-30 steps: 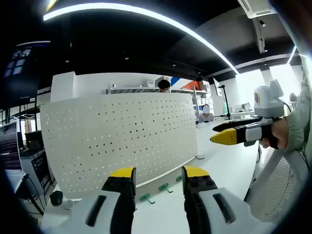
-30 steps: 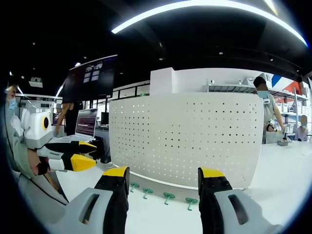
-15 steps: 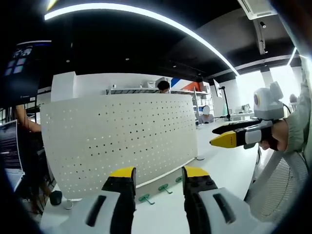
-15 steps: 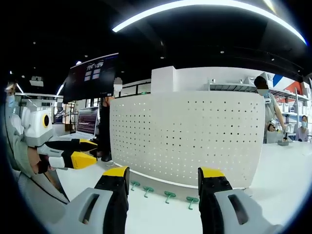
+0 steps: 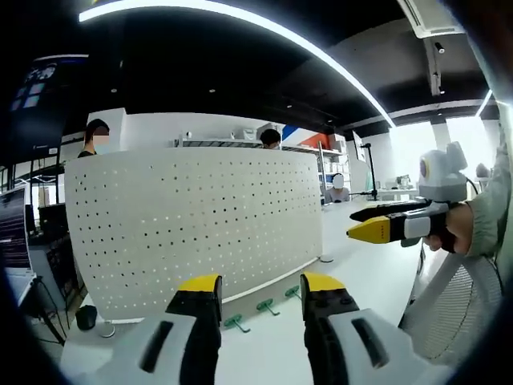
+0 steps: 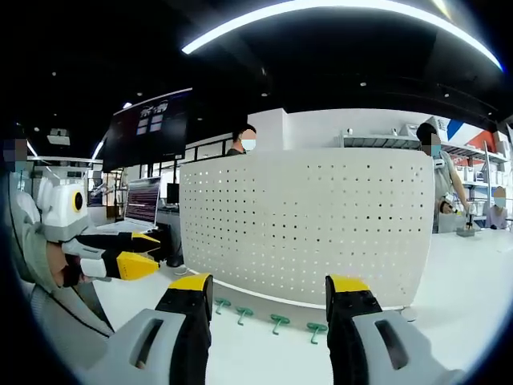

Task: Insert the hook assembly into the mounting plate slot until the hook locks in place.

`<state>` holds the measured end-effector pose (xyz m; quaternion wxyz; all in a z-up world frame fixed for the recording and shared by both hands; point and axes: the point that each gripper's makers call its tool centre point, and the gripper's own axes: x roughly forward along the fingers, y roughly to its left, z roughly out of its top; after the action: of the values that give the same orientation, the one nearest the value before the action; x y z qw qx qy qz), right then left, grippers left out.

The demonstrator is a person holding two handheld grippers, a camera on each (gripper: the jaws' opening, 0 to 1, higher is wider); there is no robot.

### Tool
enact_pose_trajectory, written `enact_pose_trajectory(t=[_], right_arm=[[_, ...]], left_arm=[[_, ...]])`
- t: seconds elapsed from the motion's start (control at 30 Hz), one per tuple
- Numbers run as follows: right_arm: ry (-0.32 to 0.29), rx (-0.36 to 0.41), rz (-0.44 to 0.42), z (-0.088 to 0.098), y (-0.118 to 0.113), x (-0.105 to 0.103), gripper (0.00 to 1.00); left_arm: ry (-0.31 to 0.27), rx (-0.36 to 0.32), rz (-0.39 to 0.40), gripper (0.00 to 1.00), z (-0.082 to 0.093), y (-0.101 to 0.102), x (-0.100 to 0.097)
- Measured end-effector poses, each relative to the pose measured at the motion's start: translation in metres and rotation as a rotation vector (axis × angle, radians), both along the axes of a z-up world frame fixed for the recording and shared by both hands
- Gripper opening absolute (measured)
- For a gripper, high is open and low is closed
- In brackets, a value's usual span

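- Our left gripper [image 5: 260, 293] has its jaws apart, holding nothing, above the white table [image 5: 369, 273].
- Our right gripper [image 6: 268, 297] is likewise spread and empty.
- Green hooks [image 6: 278, 322] lie in a row on the table, just beside the foot of the upright white perforated mounting plate [image 6: 304, 228].
- People stand behind the plate.

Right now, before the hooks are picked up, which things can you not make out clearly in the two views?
- Green hooks: too small in the right gripper view to tell their shape; in the left gripper view, the left gripper's jaws may hide some.
- Pegboard foot: partly behind the right gripper's jaws.
- Which hole is the mounting slot: cannot tell, the holes are too small.
- Laptop screen: blurred.
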<state>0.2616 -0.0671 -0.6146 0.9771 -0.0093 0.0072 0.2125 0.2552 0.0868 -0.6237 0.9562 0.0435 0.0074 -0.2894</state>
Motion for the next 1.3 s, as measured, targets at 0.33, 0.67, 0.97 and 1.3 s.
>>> enact_pose_trajectory(t=[0.33, 0.67, 0.97, 1.3], right_arm=[[0.013, -0.001, 0.006, -0.003, 0.002, 0.001, 0.55], [0.025, 0.006, -0.010, -0.005, -0.002, 0.002, 0.55], [0.036, 0.010, -0.027, -0.007, -0.006, 0.004, 0.55], [0.049, 0.018, -0.049, -0.009, -0.011, 0.006, 0.55]], left_arm=[[0.047, 0.080, -0.003, 0.42, -0.012, 0.022, 0.019], [0.075, 0.281, -0.080, 0.40, -0.038, 0.034, 0.053], [0.079, 0.394, -0.124, 0.37, -0.052, 0.043, 0.088], [0.118, 0.530, -0.205, 0.33, -0.078, 0.048, 0.118]])
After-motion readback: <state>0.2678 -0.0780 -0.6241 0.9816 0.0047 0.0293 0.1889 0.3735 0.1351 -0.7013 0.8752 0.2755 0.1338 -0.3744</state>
